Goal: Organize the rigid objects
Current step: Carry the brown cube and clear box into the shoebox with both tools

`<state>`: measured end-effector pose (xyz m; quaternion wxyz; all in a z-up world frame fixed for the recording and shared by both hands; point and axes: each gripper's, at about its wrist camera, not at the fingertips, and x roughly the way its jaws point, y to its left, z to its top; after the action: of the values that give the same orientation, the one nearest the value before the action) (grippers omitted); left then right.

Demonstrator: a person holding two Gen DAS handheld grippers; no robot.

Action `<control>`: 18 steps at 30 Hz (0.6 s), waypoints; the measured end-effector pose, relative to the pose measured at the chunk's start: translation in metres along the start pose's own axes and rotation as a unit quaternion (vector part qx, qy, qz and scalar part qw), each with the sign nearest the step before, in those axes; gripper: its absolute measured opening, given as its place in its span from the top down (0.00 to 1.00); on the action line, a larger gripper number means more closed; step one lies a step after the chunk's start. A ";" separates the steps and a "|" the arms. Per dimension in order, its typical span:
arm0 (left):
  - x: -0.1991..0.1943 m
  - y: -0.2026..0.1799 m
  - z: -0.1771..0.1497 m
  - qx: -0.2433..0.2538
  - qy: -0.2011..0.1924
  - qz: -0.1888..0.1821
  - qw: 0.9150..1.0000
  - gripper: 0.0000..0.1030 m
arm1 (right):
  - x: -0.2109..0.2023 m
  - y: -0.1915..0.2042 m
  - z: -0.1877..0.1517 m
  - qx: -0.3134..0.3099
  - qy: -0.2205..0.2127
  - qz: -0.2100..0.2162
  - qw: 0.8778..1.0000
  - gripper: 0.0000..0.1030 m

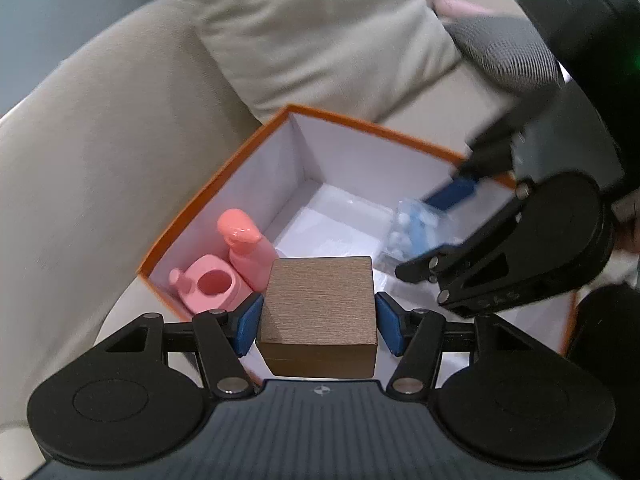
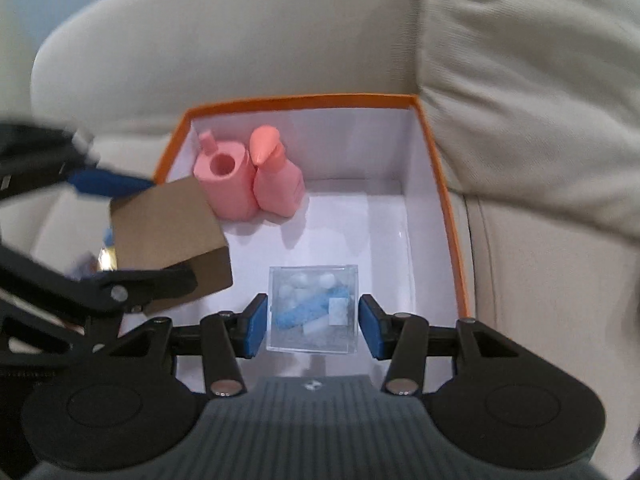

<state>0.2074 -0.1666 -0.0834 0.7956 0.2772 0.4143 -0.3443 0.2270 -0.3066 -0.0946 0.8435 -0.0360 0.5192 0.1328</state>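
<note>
Gripping the brown cube (image 1: 318, 304) squarely, left gripper (image 1: 318, 318); right gripper (image 2: 313, 320) fingers released around upright clear box (image 2: 312, 306)

an orange-rimmed box (image 2: 440, 184) with white inside sits open on a beige sofa. two pink bottles (image 2: 256, 176) stand touching in one corner (one uncapped, it seems). a clear cube (image 2: 312, 308) of blue and white bits rests on the floor; a brown cube (image 1: 318, 312) is held above.

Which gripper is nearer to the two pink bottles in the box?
Left. The left gripper, holding the brown cube, is just beside the pink bottles; the right gripper is farther off.
</note>
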 end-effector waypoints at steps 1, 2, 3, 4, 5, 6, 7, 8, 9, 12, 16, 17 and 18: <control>0.007 0.002 0.002 0.008 0.005 -0.004 1.000 0.33 | 0.007 -0.001 0.004 -0.031 0.006 0.002 1.000 0.51; 0.013 0.003 0.004 0.014 0.010 -0.009 1.000 0.33 | 0.013 -0.002 0.008 -0.058 0.011 0.005 0.998 0.51; 0.019 0.004 0.005 0.021 0.014 -0.013 1.000 0.33 | 0.019 -0.002 0.011 -0.091 0.016 0.005 0.996 0.51; 0.025 0.005 0.006 0.026 0.019 -0.016 0.999 0.33 | 0.025 -0.002 0.014 -0.122 0.020 0.004 0.992 0.51; 0.030 0.005 0.006 0.029 0.024 -0.019 0.999 0.33 | 0.029 -0.001 0.016 -0.149 0.024 0.003 0.989 0.51; 0.036 0.006 0.007 0.031 0.027 -0.022 0.999 0.33 | 0.034 -0.001 0.018 -0.176 0.029 0.004 0.984 0.51; 0.040 0.006 0.007 0.033 0.029 -0.025 0.999 0.33 | 0.039 -0.001 0.019 -0.197 0.034 0.005 0.980 0.51; 0.045 0.005 0.007 0.036 0.031 -0.029 0.998 0.33 | 0.042 -0.001 0.021 -0.214 0.036 0.007 0.976 0.51; 0.049 0.003 0.007 0.039 0.032 -0.032 0.998 0.33 | 0.046 0.000 0.021 -0.237 0.038 0.012 0.971 0.51; 0.058 -0.003 0.009 0.064 0.029 -0.047 0.996 0.33 | 0.051 0.002 0.017 -0.312 0.038 0.027 0.949 0.51; 0.068 -0.006 0.010 0.098 0.022 -0.072 0.992 0.33 | 0.060 0.006 0.009 -0.422 0.048 0.027 0.905 0.51; 0.070 -0.006 0.010 0.106 0.022 -0.073 0.991 0.33 | 0.062 0.006 0.008 -0.443 0.053 0.030 0.895 0.51; 0.073 -0.006 0.011 0.112 0.019 -0.075 0.991 0.33 | 0.063 0.003 0.007 -0.455 0.057 0.034 0.888 0.51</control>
<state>0.2385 -0.2018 -0.1407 0.7231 0.3397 0.4080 -0.4419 0.2595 -0.2904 -0.1471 0.6987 -0.4060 0.4495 0.3807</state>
